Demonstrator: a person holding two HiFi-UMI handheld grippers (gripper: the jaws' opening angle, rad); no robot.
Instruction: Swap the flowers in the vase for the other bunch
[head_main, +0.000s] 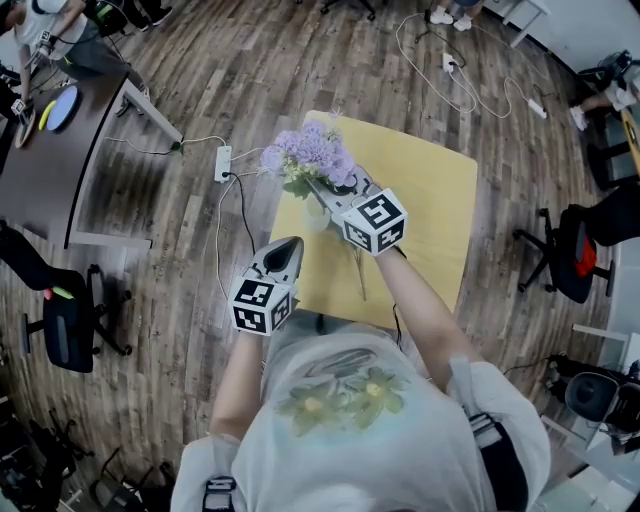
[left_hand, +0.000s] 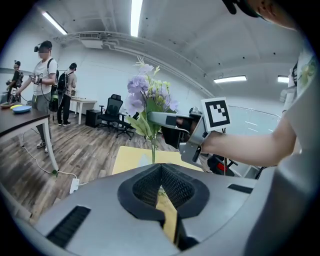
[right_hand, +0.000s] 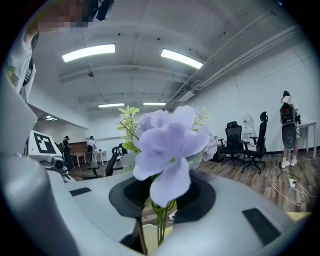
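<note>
Head view: at frame centre the purple bunch (head_main: 310, 152) is held over the upper left part of the yellow surface (head_main: 430, 200) by the right tool (head_main: 330, 190), whose jaws are closed on its stems just beneath the blooms. A pale, glassy shape just below that tool is taken for the vase (head_main: 318, 215); what it holds cannot be made out from above. A thin loose stem (head_main: 358, 272) is seen lying on the surface under the right forearm, possibly part of the other bunch. The left tool (head_main: 288, 248) is held apart, lower left of the vase. Left gripper view: its pads (left_hand: 145, 187) are drawn together at the tips with nothing gripped. Beyond them the bunch is carried upright at frame centre, its stems running down out of sight behind the jaws. Right gripper view: green stems (right_hand: 160, 227) are pinched between the nearly closed jaws, and blooms fill the middle of the frame. The step in hand is judged to be the passing of a bunch through the vase mouth; whether in or out is not settled. Next, the stems must be kept vertical and centred over the mouth, and the vase may need steadying by the left tool.
</note>
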